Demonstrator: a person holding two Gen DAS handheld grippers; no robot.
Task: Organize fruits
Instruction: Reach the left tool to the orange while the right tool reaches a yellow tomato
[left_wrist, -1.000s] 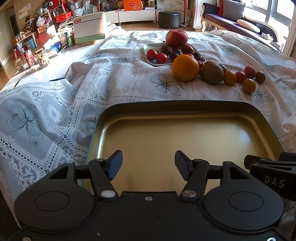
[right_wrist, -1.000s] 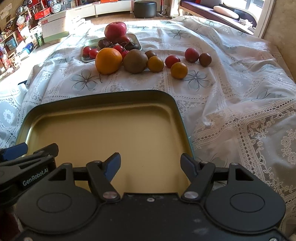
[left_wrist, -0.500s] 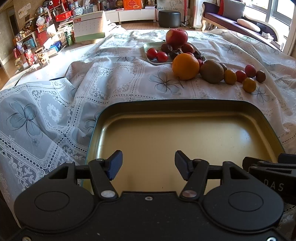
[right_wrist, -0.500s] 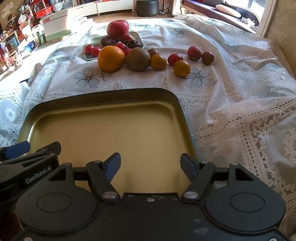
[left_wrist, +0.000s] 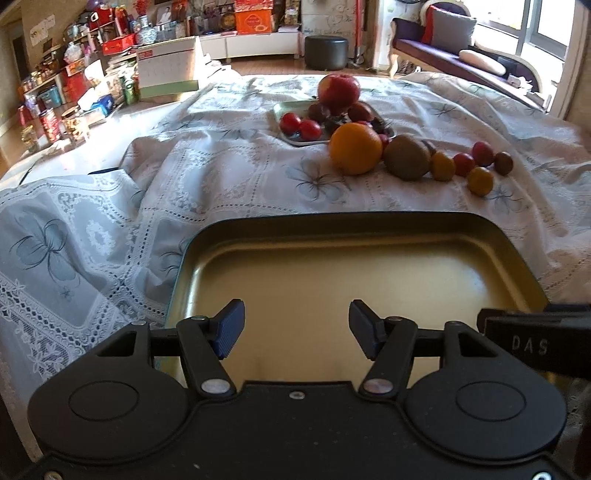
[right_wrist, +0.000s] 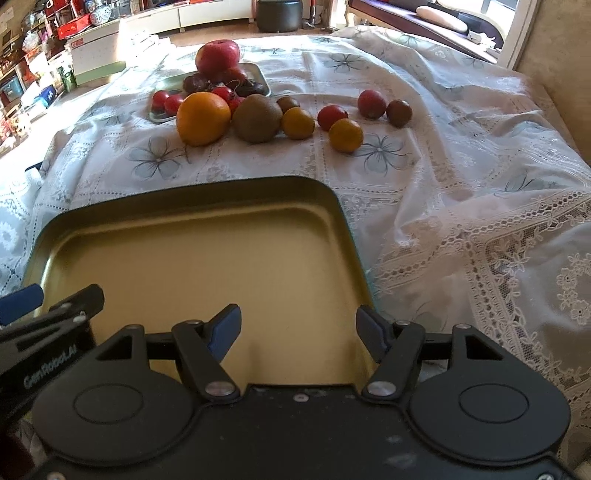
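both grippers are hovering side by side over the near end of the empty gold tray (left_wrist: 369, 280), pointing down and forward. the left gripper (left_wrist: 295, 328) is standing partly open with nothing between its fingers; the right gripper (right_wrist: 299, 328) is open wide, its jaws having just been closing a little, also on nothing. the fruit is lying well beyond the tray on the lace cloth (right_wrist: 461, 192): an orange (right_wrist: 203, 118), a kiwi (right_wrist: 257, 118) just beside it, small tomatoes trailing off right, and an apple (right_wrist: 218, 57) piled on a small plate (right_wrist: 258, 72) behind. to start well, i'd be reaching with the right for a loose outer tomato (right_wrist: 345, 135), coming down over it, squeezing gently so it doesn't roll or bruise.
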